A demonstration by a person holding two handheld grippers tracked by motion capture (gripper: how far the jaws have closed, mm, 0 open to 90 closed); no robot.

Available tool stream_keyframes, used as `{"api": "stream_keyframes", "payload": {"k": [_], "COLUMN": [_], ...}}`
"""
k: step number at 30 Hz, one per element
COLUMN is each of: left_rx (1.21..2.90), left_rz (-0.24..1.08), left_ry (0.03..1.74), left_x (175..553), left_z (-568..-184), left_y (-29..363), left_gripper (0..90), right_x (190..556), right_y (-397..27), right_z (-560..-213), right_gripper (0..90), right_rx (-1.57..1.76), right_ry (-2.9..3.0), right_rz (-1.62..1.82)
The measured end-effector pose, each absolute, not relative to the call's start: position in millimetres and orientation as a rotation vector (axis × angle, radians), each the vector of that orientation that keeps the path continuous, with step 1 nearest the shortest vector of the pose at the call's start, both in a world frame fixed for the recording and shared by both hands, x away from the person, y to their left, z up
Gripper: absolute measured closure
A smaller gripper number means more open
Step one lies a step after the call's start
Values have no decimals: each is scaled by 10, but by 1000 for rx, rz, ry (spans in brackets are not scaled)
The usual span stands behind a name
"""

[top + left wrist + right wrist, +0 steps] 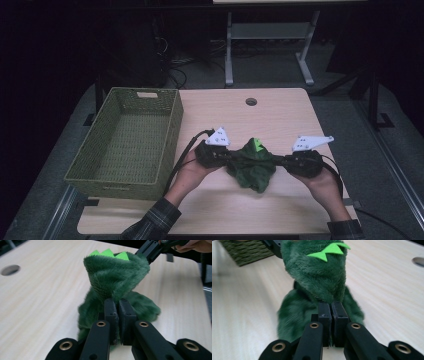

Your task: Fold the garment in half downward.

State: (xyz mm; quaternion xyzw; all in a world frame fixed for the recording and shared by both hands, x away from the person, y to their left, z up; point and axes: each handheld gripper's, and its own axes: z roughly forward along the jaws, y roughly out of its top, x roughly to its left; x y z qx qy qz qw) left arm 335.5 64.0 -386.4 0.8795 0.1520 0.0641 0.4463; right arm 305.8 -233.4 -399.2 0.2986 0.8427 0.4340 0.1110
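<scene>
A dark green plush toy [252,167] with bright green felt spikes hangs between my two grippers over the middle of the wooden table [280,115]. My left gripper [231,159] is shut on the toy's left side, and its jaws pinch the fur [113,282] in the left gripper view. My right gripper [277,161] is shut on the toy's right side; in the right gripper view the plush [317,277] rises just past its closed jaws. The toy's lower part sags toward the tabletop.
A woven green basket [172,132] stands with nothing in it on the table's left side, close to my left hand. A round cable hole [251,101] sits near the table's far edge. Desk legs and cables stand on the floor behind.
</scene>
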Motion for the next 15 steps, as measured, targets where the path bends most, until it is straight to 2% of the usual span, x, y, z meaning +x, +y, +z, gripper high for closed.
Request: {"api": "stream_keyframes", "payload": {"k": [15], "left_rx": [2270], "left_rz": [44], "left_ry": [366], "left_x": [3134], "left_z": [-4329], "left_y": [614], "left_gripper": [868], "right_x": [2786], "right_y": [-2321], "right_z": [-4325], "right_gripper": [873], "right_rx": [910], "right_ry": [2587], "right_rz": [1315]}}
